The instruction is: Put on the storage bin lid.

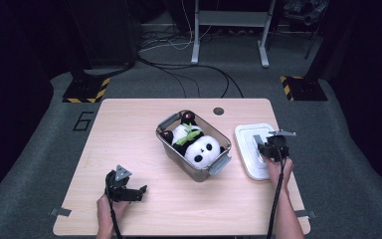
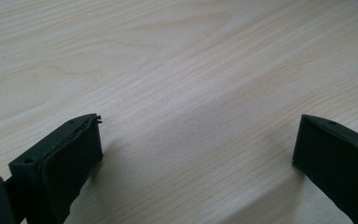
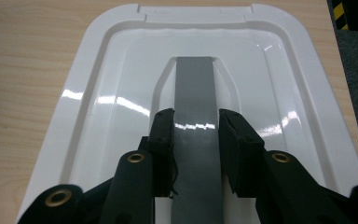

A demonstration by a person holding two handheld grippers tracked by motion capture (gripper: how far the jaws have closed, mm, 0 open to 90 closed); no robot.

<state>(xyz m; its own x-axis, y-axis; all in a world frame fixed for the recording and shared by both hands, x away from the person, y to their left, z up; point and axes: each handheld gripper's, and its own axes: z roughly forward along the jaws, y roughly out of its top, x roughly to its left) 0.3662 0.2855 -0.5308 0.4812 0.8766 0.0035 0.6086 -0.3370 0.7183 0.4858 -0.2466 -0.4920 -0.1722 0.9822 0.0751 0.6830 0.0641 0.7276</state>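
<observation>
— While the left gripper (image 1: 129, 191) rests low over the bare wooden table (image 1: 129, 129) near its front edge, how do its jaws stand?

— Spread wide, with nothing but wood grain between them.

— And the right gripper (image 3: 196, 126)?

— It sits on the white lid (image 3: 102, 84), which lies flat on the table just right of the clear bin (image 1: 171, 144). Its jaws press from both sides on the grey handle (image 3: 194, 84) running down the lid's middle.

— What does the bin hold?

— A panda plush (image 1: 199, 147), lying inside it; the bin stands mid-table, uncovered.
</observation>
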